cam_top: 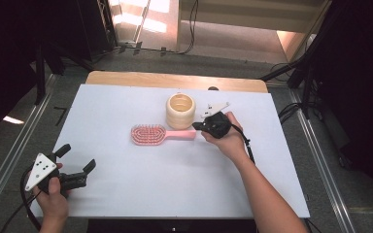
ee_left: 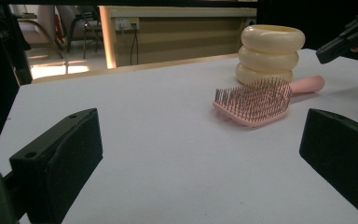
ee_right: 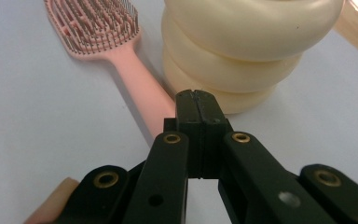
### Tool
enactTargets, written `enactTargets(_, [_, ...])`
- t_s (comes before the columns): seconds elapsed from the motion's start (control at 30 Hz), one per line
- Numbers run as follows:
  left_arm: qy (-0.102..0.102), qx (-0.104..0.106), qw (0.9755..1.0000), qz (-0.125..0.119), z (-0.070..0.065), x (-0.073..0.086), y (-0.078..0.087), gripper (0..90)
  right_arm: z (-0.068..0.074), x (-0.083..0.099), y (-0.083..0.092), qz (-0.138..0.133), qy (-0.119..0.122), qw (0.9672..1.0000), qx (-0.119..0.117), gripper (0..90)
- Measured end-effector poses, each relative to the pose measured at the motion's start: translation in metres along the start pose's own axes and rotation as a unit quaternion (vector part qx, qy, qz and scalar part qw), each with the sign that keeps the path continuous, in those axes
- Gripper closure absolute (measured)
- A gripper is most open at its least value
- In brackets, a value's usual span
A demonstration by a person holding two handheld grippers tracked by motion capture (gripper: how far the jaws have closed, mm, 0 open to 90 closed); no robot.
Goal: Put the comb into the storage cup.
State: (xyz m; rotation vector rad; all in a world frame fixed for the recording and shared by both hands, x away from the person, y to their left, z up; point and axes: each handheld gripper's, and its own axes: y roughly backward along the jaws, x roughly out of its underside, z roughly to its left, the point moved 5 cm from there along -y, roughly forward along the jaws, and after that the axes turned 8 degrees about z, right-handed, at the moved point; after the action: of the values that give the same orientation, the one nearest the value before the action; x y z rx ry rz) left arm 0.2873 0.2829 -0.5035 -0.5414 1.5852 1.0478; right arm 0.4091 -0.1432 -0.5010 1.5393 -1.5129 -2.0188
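While the white table (cam_top: 175, 194) spreads wide beneath dark stands and floor cables, a cream ringed holder (cam_top: 180, 110) stands just behind the pink hairbrush (cam_top: 149, 134), touching its handle. The right gripper (cam_top: 197, 127), jaws pressed together on nothing, sits at the handle's end. The left gripper (cam_top: 76, 158) gapes wide and empty, well apart near the table's corner.

A white-topped table (cam_top: 126, 204) shows a strip of bare wood (cam_top: 175, 79) along its far edge. On the table, a little beyond its middle, a cream cup (cam_top: 180, 119) of three stacked rings stands upright. Beyond the table's far edge black cables (cam_top: 192, 29) trail over the floor. A metal rail (cam_top: 14, 150) runs along the table's left side.
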Motion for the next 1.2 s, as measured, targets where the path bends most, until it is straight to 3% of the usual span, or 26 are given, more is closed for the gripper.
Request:
enactTargets(0.5, [-0.001,0.001,1.0,0.0,0.0,0.0,0.0,0.0,-0.017,0.01,-0.022,0.03,-0.046,0.9985,-0.001,88.1])
enactTargets(1.03, [-0.002,0.003,1.0,0.001,0.0,0.0,0.0,0.0,-0.018,0.015,-0.037,0.036,-0.059,0.9975,-0.015,88.1])
enactTargets(1.2, [-0.002,0.003,1.0,0.001,0.0,0.0,0.0,0.0,-0.013,0.014,-0.037,0.036,-0.05,0.9978,-0.024,88.1])
